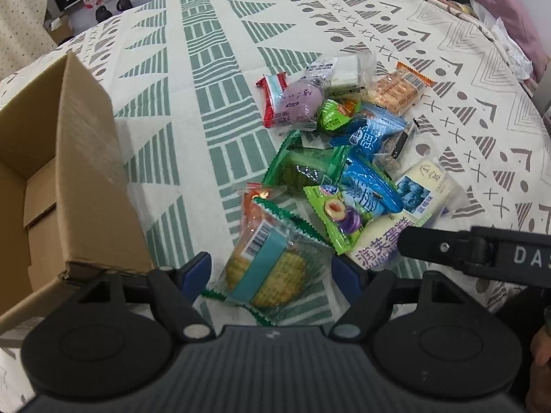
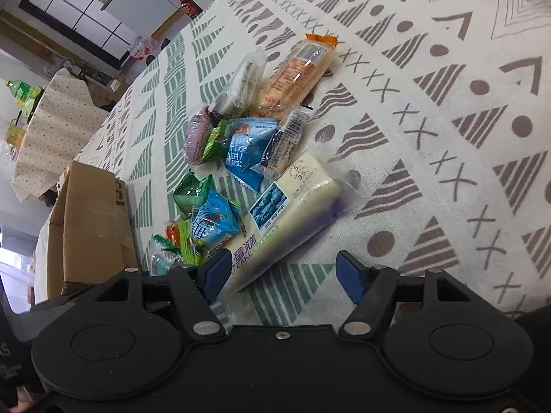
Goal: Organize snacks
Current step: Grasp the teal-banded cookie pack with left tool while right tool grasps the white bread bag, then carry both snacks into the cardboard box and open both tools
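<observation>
A pile of wrapped snacks [image 1: 344, 144] lies on the patterned tablecloth [image 1: 206, 69]. My left gripper [image 1: 273, 268] is open, its blue pads on either side of a clear cracker packet with a teal band [image 1: 272, 272], not closed on it. My right gripper [image 2: 286, 272] is open over the near end of a long white blueberry cake packet [image 2: 292, 203], which lies between its pads. That cake also shows in the left wrist view [image 1: 420, 192], with part of the right gripper's black body [image 1: 482, 251] above it. An open cardboard box [image 1: 62, 172] stands left of the pile.
The box also shows in the right wrist view [image 2: 89, 223]. An orange biscuit packet [image 2: 296, 72] and a purple bun packet [image 1: 299, 103] lie at the pile's far side. A covered chair [image 2: 51, 130] and bottles stand beyond the table's far edge. Pink fabric [image 1: 509, 17] lies far right.
</observation>
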A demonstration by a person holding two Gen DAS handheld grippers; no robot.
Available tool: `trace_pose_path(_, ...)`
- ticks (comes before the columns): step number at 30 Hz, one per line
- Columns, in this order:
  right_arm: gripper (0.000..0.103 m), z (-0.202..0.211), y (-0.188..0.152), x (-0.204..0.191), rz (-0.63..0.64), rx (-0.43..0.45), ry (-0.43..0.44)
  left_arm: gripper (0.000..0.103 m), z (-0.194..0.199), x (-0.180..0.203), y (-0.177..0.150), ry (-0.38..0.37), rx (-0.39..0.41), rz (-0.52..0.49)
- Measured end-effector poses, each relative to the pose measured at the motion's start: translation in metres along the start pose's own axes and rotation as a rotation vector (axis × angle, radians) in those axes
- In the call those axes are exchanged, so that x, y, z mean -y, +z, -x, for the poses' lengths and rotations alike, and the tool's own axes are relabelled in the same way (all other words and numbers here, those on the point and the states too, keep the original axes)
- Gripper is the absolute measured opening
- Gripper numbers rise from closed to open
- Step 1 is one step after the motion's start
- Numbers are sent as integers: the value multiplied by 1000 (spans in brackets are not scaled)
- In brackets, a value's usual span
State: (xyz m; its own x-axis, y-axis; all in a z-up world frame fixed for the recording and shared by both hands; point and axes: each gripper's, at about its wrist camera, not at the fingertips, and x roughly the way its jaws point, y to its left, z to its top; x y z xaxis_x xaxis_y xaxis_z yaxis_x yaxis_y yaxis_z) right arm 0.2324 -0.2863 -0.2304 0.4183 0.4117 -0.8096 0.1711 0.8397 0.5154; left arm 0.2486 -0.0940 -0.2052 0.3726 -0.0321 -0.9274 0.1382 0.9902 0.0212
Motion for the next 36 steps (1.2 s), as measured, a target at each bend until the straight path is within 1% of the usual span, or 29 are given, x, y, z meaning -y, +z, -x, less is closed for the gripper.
trace_pose_path(2,65,-3,2,-1,3,7,5,76,-6,0,0,3,-9,-3)
trace_pose_path(4,58,-6,3,-2,8,17,0,76,-11,-2,0,4,-23,6)
trace_pose_path(5,53,-7,4,-2,8,25,-3,76,-14,-3,-1,1,-27,15)
trace_pose_path(6,50,-8,5,-2,7,33,-3,75,-15,-4,-1,-5,-32,22)
trace_pose_path(8,38,-10,6,0,-4,43,17,74,-18,-6,-2,-23,-43,38)
trace_pose_path(11,30,-10,8,3,-26,41,46,67,-17,-7,-1,-50,-32,57)
trace_pose_path(12,27,-9,8,3,-31,42,48,62,-18,-8,-1,-56,-35,63)
trace_pose_path(14,23,-4,8,3,-30,50,38,58,-17,-8,-1,-61,-37,72)
trace_pose_path(15,21,-1,8,3,-30,54,33,51,-17,-8,-1,-64,-39,76)
trace_pose_path(16,21,1,8,2,-28,59,31,48,-16,-8,-1,-67,-43,80)
trace_pose_path(17,20,4,7,2,-26,62,31,48,-15,-9,-1,-73,-42,85)
trace_pose_path(28,16,36,1,-1,-14,128,32,48,16,-11,-1,-118,22,129)
trace_pose_path(36,14,62,-7,-14,6,183,55,48,46,-13,-1,-120,80,131)
